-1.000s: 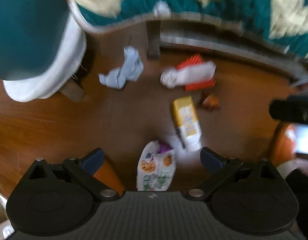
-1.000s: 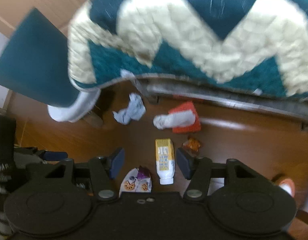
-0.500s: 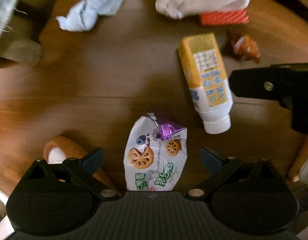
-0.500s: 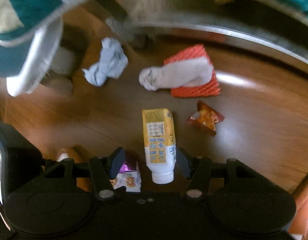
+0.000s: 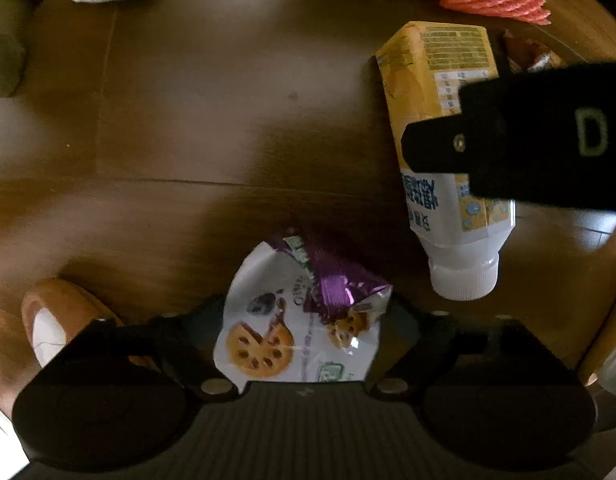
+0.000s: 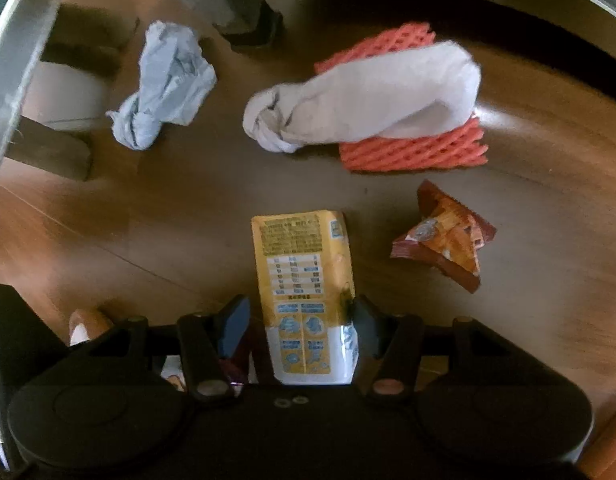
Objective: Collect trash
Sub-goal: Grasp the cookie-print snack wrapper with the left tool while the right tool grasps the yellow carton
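**Trash on the floor, one piece lined up in each pair of jaws**

Bottle (image 6: 308, 300) of yellow and white is lying flat on the wooden floor (image 5: 188, 120), its long axis running straight along the right gripper's (image 6: 299, 326) line of sight, capped end toward the camera. Its lower body is sitting between that gripper's jaws, which are standing open on either side; whether the right-hand pad is touching the label or sitting just beside it, I cannot tell. Snack wrapper (image 5: 304, 320), white with a torn purple top, is lying just to the bottle's left, and the left gripper (image 5: 308, 332) is straddling it with jaws spread wide, neither one pinching it. Each hand is nearer its own piece, so the coming move looks like a plain closing across the bottle's short width.

Farther out, an orange wrapper (image 6: 444, 240) is lying to the bottle's right. Beyond these, a white knotted bag (image 6: 368, 100) is resting on red foam netting (image 6: 420, 148), with a crumpled blue wad (image 6: 164, 84) well off to the left.
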Demonstrator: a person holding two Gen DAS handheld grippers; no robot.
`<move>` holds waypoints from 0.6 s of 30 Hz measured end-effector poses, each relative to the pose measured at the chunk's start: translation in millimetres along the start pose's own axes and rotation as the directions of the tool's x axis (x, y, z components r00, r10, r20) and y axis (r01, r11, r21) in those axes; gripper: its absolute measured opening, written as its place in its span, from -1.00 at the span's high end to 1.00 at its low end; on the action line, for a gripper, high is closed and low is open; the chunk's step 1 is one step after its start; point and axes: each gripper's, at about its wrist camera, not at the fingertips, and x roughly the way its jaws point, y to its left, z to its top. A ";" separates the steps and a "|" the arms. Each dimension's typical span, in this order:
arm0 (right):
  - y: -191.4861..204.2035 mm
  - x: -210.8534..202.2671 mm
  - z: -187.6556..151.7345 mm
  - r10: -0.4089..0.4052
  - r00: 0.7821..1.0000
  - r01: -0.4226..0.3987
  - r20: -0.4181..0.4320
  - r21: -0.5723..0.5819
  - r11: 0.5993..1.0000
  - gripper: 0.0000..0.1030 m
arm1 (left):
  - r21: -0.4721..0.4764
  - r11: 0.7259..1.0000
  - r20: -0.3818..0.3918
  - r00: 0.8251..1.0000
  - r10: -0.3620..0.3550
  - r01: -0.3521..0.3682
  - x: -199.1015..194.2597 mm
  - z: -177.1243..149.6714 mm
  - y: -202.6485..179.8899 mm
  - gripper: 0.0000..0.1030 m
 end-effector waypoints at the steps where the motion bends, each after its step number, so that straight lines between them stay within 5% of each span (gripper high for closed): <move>1: -0.8 1.5 0.2 -0.004 1.000 0.004 0.000 0.001 1.000 -0.13 | -0.005 1.000 0.003 1.000 -0.005 0.005 0.7 0.9 1.6 -0.61; 11: 0.9 1.9 -6.1 -0.014 1.000 0.014 0.006 -0.049 0.999 0.04 | -0.084 0.992 0.037 0.995 -0.089 0.092 -7.0 5.7 13.8 -0.12; 15: -5.2 -5.6 -9.8 -0.049 0.998 0.051 0.035 -0.048 0.998 0.05 | -0.090 0.990 0.055 0.993 -0.100 0.105 -13.6 6.6 12.3 0.30; 18: -19.2 -15.7 -13.2 -0.058 0.996 0.059 0.065 -0.005 0.998 0.06 | -0.083 0.989 0.081 0.990 -0.115 0.122 -22.9 6.8 10.0 0.35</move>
